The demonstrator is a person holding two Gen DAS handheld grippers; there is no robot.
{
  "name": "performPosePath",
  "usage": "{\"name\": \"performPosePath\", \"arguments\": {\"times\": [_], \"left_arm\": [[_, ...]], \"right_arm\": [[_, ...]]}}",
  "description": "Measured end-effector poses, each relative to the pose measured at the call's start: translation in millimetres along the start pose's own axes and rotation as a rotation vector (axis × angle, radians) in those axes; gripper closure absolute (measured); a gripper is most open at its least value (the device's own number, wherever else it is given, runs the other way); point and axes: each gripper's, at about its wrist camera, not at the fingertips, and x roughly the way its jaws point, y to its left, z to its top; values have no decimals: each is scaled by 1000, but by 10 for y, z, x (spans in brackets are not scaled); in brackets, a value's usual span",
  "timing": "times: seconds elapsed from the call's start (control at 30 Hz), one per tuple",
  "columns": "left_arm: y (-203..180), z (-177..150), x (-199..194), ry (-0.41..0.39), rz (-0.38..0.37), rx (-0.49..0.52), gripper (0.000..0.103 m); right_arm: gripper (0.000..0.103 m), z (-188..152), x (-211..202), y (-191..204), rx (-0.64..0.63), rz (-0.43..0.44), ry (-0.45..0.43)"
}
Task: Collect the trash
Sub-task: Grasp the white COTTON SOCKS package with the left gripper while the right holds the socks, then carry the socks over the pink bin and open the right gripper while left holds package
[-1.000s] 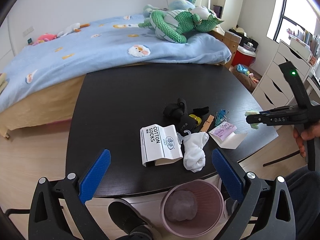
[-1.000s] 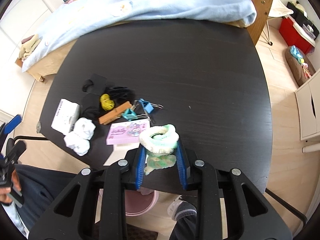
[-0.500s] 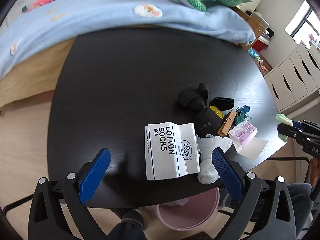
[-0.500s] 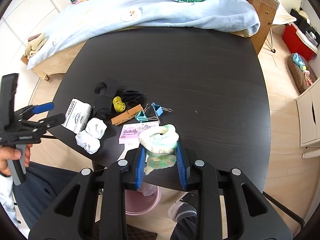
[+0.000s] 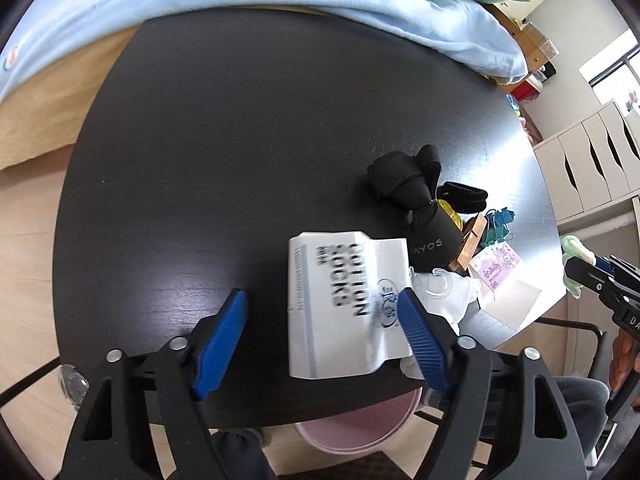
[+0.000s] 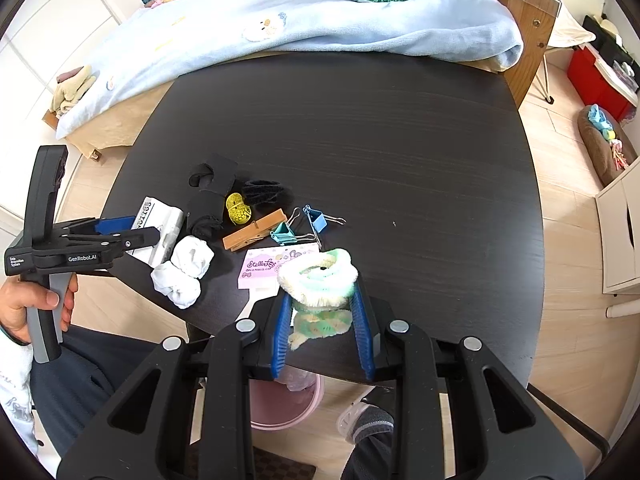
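At six o'clock below the table edge sits the pink bin (image 5: pixel 356 428), half tucked under the black table (image 5: pixel 240 140), and that's where the trash belongs. Just above it, the left gripper (image 5: pixel 322 332) hangs wide open with the white cotton socks package (image 5: pixel 340 304) framed between its blue pads, one pad at seven o'clock well clear of the card, the other at four o'clock right against its edge. Nothing gripped yet. My read: this is the approach to the wrapper, and the next move calls for pushing forward, squeezing on the flat card, then carrying it back over the rim.

Over at three o'clock the right gripper (image 6: pixel 322 320) is nipped in on a fluffy green-and-cream scrunchie (image 6: pixel 318 278), hovering at the table's near edge.

Farther out lie white socks (image 6: pixel 184 272), a pink card (image 6: pixel 260 270), a clothespin (image 6: pixel 254 234), binder clips (image 6: pixel 308 220) and black fabric pieces (image 5: pixel 408 188). Beyond, at twelve o'clock, the blue blanket (image 6: pixel 320 20).
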Motion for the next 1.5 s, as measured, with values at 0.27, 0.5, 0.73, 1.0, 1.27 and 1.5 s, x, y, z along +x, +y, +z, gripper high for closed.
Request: {"name": "performPosePath", "arguments": {"times": [0.27,0.5,0.73,1.0,1.27,1.5], "left_arm": [[-41,6,-74,-34,-6,22,66],[-111,-13,-230,-91,9,60,70],[-229,-108,-457,-169,32,114,71],[-433,-368,-858,-288,46,194,71],[-680,-757,-1106,-364,56,280,71],[-789,-994,-1115,-382,50,305,71]], "right_arm": [[75,-9,12,23,-5,6,-1],[75,-16,-24,77,-11,19,-13],[75,-61,-120,171,-33,22,-39],[75,-188,-283,339,-76,3,-88],[75,-466,-472,510,-126,-26,-152],[75,-758,-577,627,-156,-41,-189]]}}
